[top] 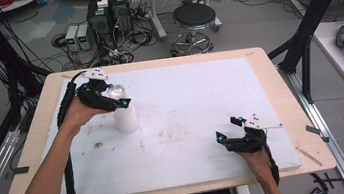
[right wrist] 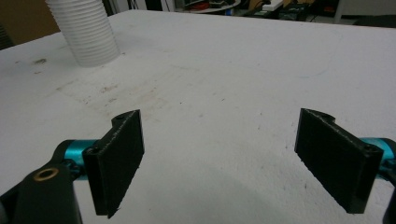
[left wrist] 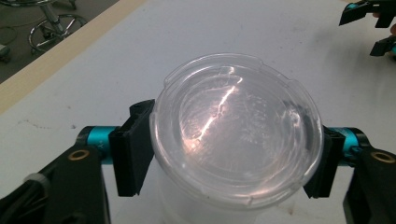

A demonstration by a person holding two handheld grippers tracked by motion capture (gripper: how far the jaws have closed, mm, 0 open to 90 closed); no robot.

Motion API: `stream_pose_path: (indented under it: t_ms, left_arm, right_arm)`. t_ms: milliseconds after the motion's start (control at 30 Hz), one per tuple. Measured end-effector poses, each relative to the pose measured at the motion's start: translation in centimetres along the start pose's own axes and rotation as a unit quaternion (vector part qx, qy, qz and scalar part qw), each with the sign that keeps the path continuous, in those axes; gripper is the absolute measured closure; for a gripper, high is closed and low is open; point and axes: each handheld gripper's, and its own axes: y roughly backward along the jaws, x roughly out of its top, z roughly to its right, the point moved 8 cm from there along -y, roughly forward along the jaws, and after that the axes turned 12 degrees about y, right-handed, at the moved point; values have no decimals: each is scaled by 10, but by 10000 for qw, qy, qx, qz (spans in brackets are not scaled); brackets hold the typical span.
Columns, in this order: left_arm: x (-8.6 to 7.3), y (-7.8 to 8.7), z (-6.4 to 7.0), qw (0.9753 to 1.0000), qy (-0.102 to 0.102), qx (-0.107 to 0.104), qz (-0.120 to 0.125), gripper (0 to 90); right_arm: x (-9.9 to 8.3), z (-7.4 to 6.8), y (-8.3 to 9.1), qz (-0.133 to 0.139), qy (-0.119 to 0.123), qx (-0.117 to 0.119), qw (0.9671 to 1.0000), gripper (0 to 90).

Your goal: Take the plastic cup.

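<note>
A white ribbed cup [top: 126, 118] stands upright on the left part of the white board [top: 185, 95]. A clear round plastic lid [left wrist: 238, 128] lies on the cup's top [left wrist: 210, 210], and my left gripper [left wrist: 233, 158] is shut on the lid's rim, one pad on each side. From above, the left gripper [top: 116, 93] covers the lid [top: 117, 89]. My right gripper [top: 228, 128] rests near the board's front right, open and holding nothing. Along its jaws [right wrist: 229, 158] I see bare board, with the cup [right wrist: 86, 35] far off at the upper left.
The board lies on a wooden table [top: 280, 93] and has faint stains near its middle. Behind the table are a black stool [top: 194, 18], computer boxes [top: 108, 14] and loose cables on the floor. A black frame post [top: 311, 23] stands at the right.
</note>
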Motion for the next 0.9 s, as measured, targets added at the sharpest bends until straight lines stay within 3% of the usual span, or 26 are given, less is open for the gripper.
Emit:
stream_pose_path:
  t_ms: [567,700,900]
  left_arm:
    - [3,2,2,9999,53,115,-24,362]
    - [14,9,7,9999,44,120,50,363]
    - [41,33,18,9996,-56,136,260,372]
  right_arm:
    - [0,0,0,-26,-37,16,10000,158]
    - [0,0,-1,-43,-25,16,10000,158]
    - [0,0,-1,-32,-5,10,10000,158]
